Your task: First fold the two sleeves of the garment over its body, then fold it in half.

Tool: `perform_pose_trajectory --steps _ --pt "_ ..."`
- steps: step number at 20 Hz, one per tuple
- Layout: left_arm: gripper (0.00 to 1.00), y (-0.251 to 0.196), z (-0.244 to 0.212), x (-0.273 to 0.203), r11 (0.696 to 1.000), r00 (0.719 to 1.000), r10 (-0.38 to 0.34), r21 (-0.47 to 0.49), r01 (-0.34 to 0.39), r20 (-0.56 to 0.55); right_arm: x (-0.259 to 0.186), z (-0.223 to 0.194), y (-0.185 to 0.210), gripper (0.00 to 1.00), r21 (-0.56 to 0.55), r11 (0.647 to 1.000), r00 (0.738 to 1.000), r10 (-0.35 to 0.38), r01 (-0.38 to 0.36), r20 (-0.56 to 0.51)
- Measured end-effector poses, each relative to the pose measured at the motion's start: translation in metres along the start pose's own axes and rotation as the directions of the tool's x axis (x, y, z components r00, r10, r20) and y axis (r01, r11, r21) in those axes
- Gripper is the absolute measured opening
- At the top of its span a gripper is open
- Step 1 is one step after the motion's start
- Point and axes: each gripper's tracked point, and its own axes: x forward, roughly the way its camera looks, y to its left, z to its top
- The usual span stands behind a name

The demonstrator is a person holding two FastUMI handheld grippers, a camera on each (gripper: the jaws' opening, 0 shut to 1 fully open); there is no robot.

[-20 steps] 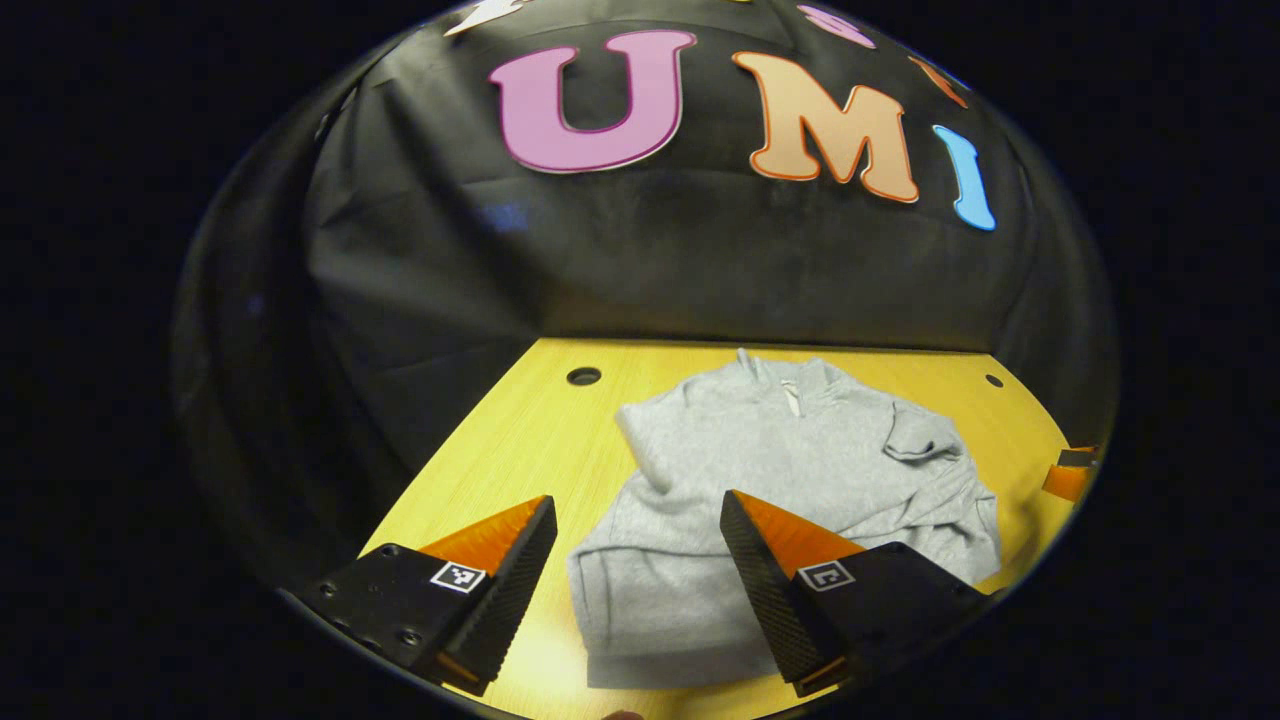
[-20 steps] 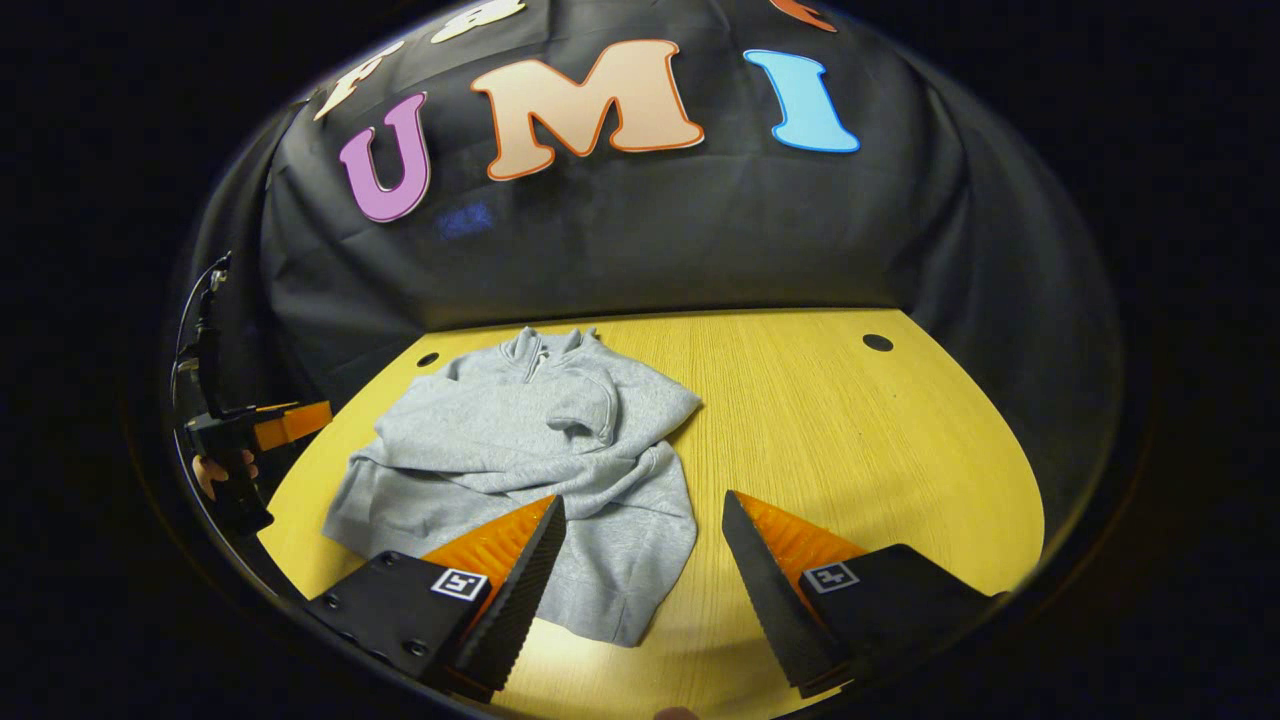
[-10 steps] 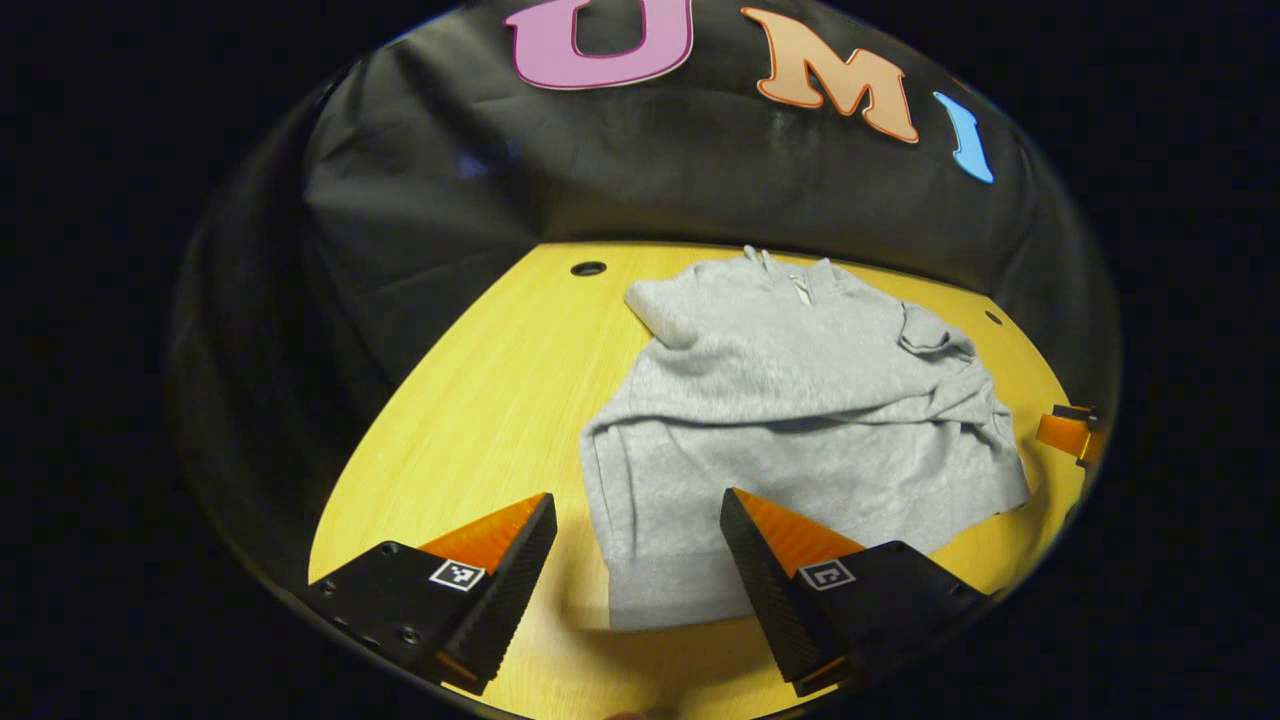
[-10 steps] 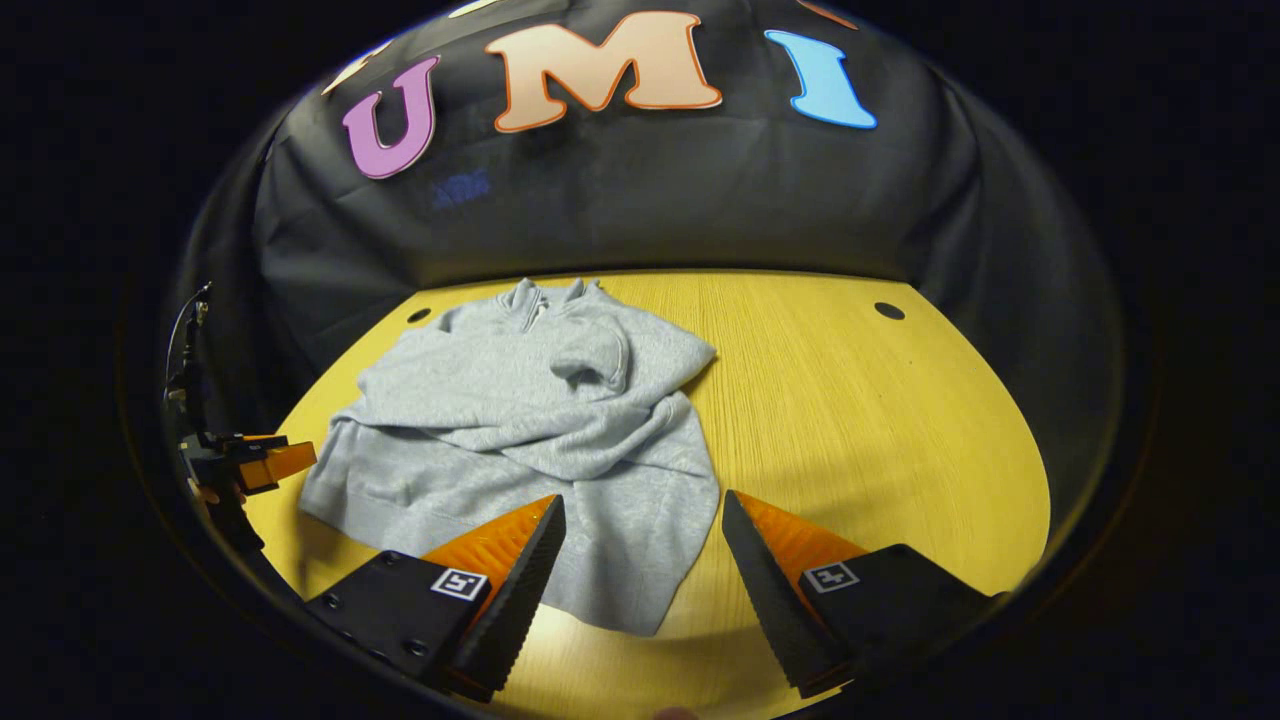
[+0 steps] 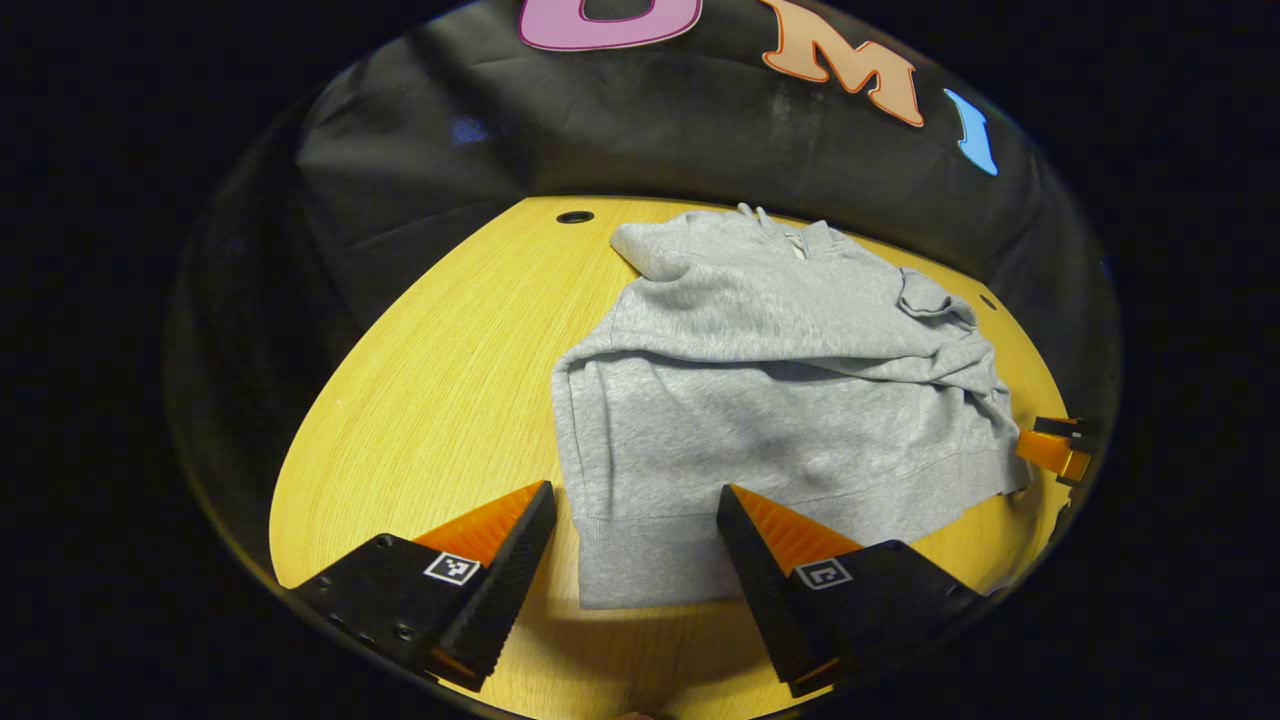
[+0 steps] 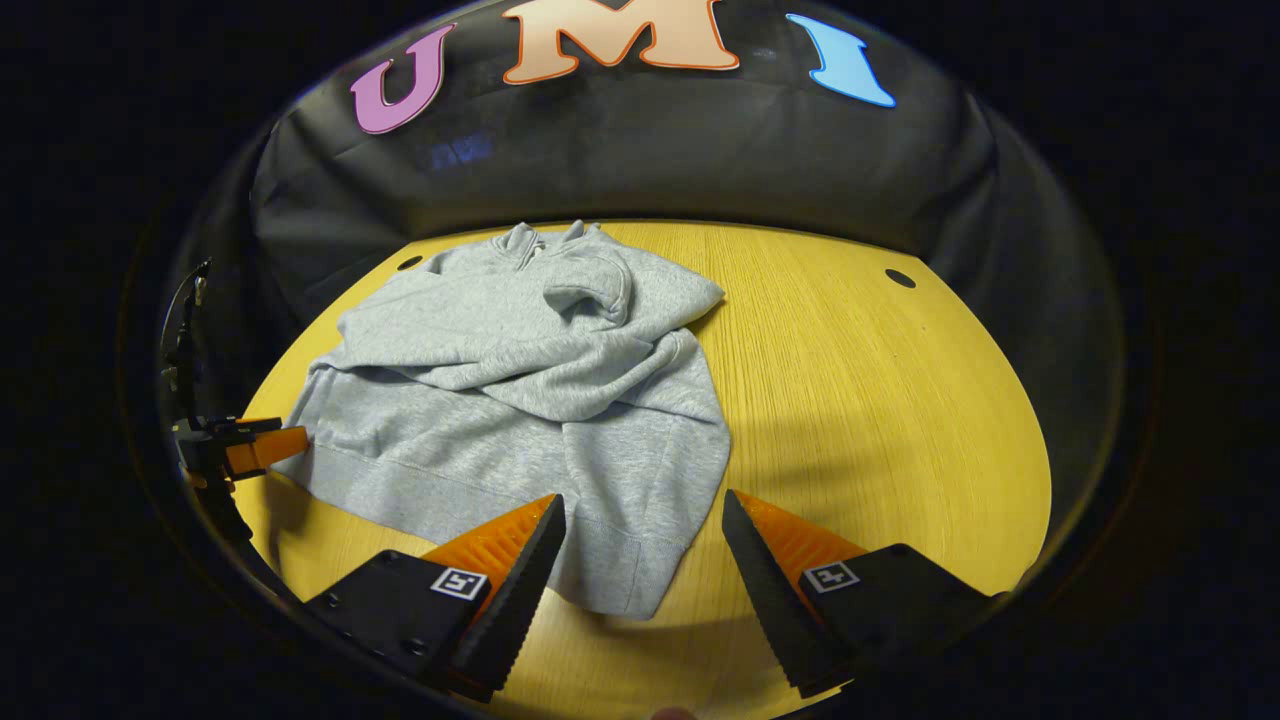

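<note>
I am holding my left claw (image 5: 632, 500) and right claw (image 6: 641, 510) open over the sweatshirt's (image 5: 770, 400) hem corners; the right gripper view is showing its folded cuff (image 6: 592, 285).

Grey garment (image 5: 780, 400), sleeves folded over

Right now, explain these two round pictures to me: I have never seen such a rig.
A person holds a two-finger gripper in each hand; a fisheye camera rides on each and looks along its fingers. In the left gripper view, the left gripper stands open over a near corner of a grey sweatshirt. In the right gripper view, the right gripper is open over the other near corner. The sweatshirt lies on a yellow wooden table, its sleeves already folded across the body. Neither gripper holds anything yet.
</note>
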Motion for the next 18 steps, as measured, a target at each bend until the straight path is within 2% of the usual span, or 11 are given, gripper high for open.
perform_pose_trajectory --steps 1,4,8,9,12,13,14,15,16,17,18 --pt "0.96 0.001 -0.002 0.000 1.000 1.000 -0.003 0.007 0.003 -0.011 0.002 -0.002 0.000 0.98 -0.004 1.000 1.000 0.000 0.000 -0.010" --pt "0.95 0.000 -0.001 0.000 1.000 1.000 -0.009 0.006 0.009 -0.005 0.010 -0.012 0.003 0.95 -0.003 1.000 0.999 0.011 -0.011 -0.051" --pt "0.92 -0.001 -0.001 0.001 1.000 1.000 -0.012 0.001 0.012 0.004 0.011 -0.019 0.009 0.98 -0.003 1.000 0.996 0.020 -0.020 -0.085" --pt "0.87 -0.001 0.001 0.003 1.000 1.000 -0.014 0.002 0.014 0.008 0.013 -0.017 0.010 0.89 -0.005 1.000 0.996 0.029 -0.029 -0.081" --pt "0.77 -0.006 0.002 0.005 0.999 0.999 -0.043 0.020 0.043 0.010 0.014 -0.019 0.018 0.80 0.009 0.999 0.992 0.054 -0.054 -0.110" --pt "0.70 -0.006 0.003 0.005 0.998 0.999 -0.050 0.027 0.050 0.010 0.017 -0.016 0.020 0.53 0.019 0.998 0.993 0.061 -0.060 -0.101" --pt "0.63 -0.009 0.003 0.005 0.997 0.998 -0.063 0.034 0.063 0.008 0.017 -0.018 0.023 0.47 0.031 0.997 0.990 0.080 -0.077 -0.117" --pt "0.60 -0.013 0.005 0.006 0.996 0.997 -0.077 0.036 0.077 0.010 0.016 -0.016 0.024 0.27 0.038 0.996 0.991 0.080 -0.076 -0.106" --pt "0.48 -0.015 0.006 0.006 0.996 0.996 -0.085 0.031 0.085 0.012 0.016 -0.018 0.026 0.27 0.046 0.996 0.990 0.086 -0.081 -0.114" --pt "0.43 -0.018 0.005 0.006 0.995 0.995 -0.097 0.023 0.097 0.019 0.016 -0.017 0.025 0.15 0.051 0.996 0.992 0.078 -0.073 -0.096" --pt "0.32 -0.023 0.006 0.009 0.993 0.993 -0.115 0.010 0.114 0.026 0.019 -0.019 0.027 0.15 0.053 0.996 0.992 0.075 -0.070 -0.098"
